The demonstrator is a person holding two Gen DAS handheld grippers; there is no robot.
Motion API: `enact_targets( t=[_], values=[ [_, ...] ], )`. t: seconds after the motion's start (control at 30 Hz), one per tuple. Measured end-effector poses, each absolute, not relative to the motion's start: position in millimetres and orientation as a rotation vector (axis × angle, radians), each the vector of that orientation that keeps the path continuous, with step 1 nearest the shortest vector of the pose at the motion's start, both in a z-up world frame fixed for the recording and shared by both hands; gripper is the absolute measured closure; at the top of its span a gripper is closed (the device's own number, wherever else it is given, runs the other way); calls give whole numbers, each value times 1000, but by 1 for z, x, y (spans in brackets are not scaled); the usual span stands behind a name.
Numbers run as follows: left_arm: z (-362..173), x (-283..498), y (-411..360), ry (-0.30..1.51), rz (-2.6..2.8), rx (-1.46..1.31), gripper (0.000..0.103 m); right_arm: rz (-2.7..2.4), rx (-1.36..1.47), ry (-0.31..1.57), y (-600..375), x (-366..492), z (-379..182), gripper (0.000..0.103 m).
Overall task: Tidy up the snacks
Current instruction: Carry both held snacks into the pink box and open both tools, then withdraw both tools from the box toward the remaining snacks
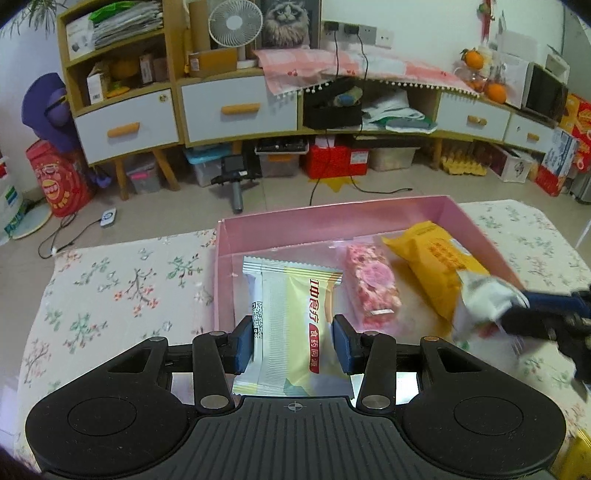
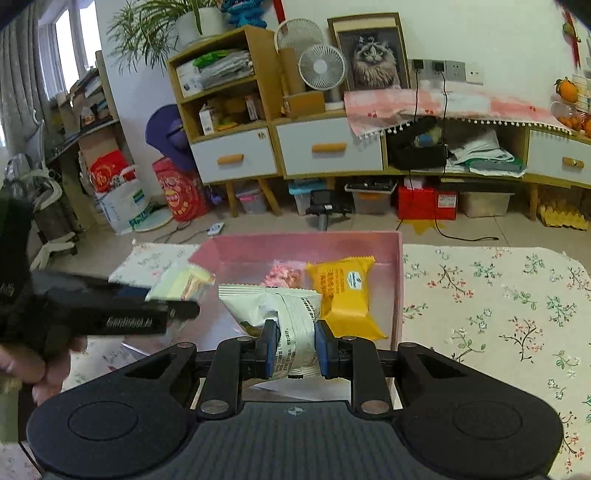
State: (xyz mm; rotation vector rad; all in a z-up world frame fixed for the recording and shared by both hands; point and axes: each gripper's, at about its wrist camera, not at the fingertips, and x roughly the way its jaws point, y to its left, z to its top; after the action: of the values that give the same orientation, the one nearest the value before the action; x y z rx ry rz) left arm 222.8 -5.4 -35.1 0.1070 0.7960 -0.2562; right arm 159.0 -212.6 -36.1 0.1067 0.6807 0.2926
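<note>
The left claw [image 1: 293, 341] is clamped on a silver-and-yellow snack packet [image 1: 291, 314] above the pink box [image 1: 332, 221]; the right claw [image 2: 293, 345] grips a white packet [image 2: 291, 314]. A pink snack [image 1: 373, 288] and an orange packet [image 1: 432, 269] already lie inside, toward two o'clock. Two packets seem left to drop. Bare floor shows at eleven o'clock in the box; its walls stand close.

A floral cloth [image 1: 110, 291] was spread over the table. Beyond it, toward twelve o'clock, a wooden cabinet with white drawers [image 1: 240, 107] was set against the wall. A white fan [image 1: 235, 23] and a framed cat picture [image 1: 286, 22] were seen on top. A red box [image 1: 338, 159] and clear bins [image 1: 207, 166] were stowed beneath it on the floor.
</note>
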Motion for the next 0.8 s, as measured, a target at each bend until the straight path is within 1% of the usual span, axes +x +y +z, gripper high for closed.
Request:
enact_targets(
  t=[0.3, 0.37, 0.43, 0.5, 0.53, 0.57, 0.63, 0.7, 0.77, 0.8],
  values=[
    [-48, 244, -15, 776, -242, 171, 61, 253, 82, 672, -215, 164, -37, 103],
    [-50, 244, -17, 760, -249, 183, 59, 249, 90, 674, -216, 167, -37, 103],
    [-51, 243, -15, 741, -268, 167, 54, 257, 133, 679, -220, 168, -35, 103],
    [-51, 242, -12, 753, -285, 135, 47, 261, 183, 672, -227, 167, -30, 97],
    [-51, 241, -10, 757, -287, 125, 41, 261, 203, 664, -230, 167, -28, 92],
    [-50, 240, -9, 758, -286, 123, 39, 260, 223, 661, -233, 167, -27, 87],
    [-49, 238, -6, 761, -279, 115, 31, 253, 260, 658, -238, 167, -25, 83],
    [-46, 235, -3, 767, -284, 96, 29, 245, 271, 656, -239, 167, -24, 77],
    [-42, 232, -2, 771, -286, 85, 26, 246, 266, 654, -238, 167, -22, 68],
    [-40, 229, -2, 769, -288, 84, 23, 250, 260, 652, -237, 165, -21, 66]
  ],
)
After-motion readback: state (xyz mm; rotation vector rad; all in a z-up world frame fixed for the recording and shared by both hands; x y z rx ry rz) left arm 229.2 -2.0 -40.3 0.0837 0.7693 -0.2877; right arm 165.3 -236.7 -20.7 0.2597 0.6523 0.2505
